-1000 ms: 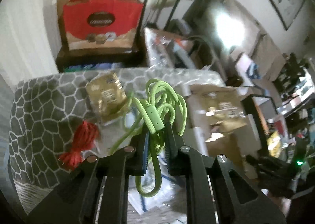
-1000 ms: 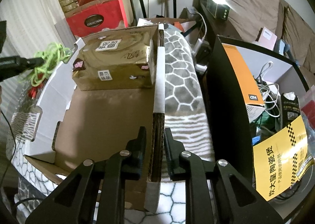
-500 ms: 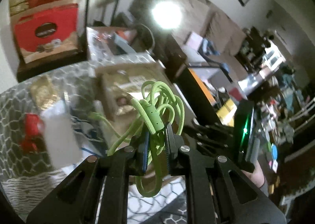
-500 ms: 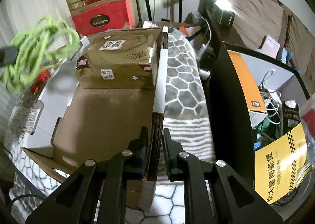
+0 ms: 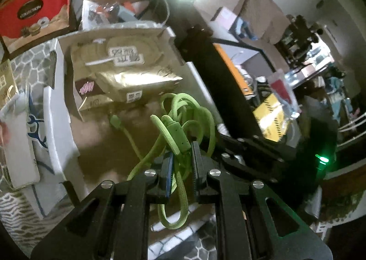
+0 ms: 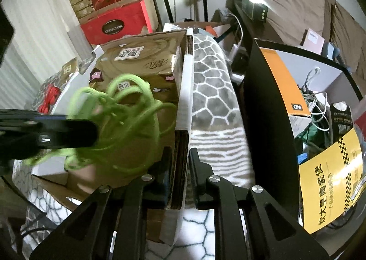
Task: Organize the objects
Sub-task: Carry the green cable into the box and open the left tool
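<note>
Patterned grey cloth (image 6: 212, 90) covers the worktop under a cardboard box (image 6: 183, 90). Right gripper (image 6: 180, 168) fingers pinch its wall; left gripper (image 5: 180, 159) fingers pinch a green cable (image 5: 183, 122) above the box floor.

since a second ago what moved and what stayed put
The left claw, shut on the green cable, carried it from above the patterned cover, beside the red bundle, across to over the open cardboard box, in front of the gold package. Nothing was released. The right claw stayed clamped on the box's side wall, and the box and package did not shift.
</note>
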The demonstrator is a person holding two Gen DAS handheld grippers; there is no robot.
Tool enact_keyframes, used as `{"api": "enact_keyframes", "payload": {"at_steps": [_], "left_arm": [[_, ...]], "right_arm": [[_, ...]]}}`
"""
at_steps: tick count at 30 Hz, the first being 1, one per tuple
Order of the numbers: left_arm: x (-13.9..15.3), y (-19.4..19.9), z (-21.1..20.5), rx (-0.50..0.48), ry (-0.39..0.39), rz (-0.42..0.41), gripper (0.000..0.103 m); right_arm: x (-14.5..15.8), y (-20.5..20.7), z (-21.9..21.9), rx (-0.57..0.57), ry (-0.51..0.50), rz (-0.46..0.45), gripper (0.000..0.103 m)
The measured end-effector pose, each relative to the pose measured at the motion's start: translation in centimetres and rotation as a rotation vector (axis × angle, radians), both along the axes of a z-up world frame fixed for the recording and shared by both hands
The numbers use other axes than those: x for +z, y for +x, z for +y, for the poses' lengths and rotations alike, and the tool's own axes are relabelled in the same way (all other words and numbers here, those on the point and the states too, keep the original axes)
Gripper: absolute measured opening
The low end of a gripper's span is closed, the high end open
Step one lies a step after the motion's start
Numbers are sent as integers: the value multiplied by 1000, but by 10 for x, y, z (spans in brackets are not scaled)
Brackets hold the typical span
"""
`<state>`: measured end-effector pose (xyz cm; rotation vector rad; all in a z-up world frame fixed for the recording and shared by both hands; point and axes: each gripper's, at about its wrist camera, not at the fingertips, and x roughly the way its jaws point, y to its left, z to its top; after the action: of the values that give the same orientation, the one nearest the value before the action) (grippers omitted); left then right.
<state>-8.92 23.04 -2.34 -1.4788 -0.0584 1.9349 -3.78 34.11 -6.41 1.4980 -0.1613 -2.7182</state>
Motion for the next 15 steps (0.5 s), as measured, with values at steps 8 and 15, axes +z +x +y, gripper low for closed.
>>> {"api": "enact_keyframes", "payload": {"at_steps": [8,15], "left_arm": [[-32,6,11,-13,-77,-31,15],[-15,12,-1,-12,-59,-12,61]], "right_arm": [[1,3,2,-1,-17,-8,15],[0,4,5,-5,-32,-10,16]]}}
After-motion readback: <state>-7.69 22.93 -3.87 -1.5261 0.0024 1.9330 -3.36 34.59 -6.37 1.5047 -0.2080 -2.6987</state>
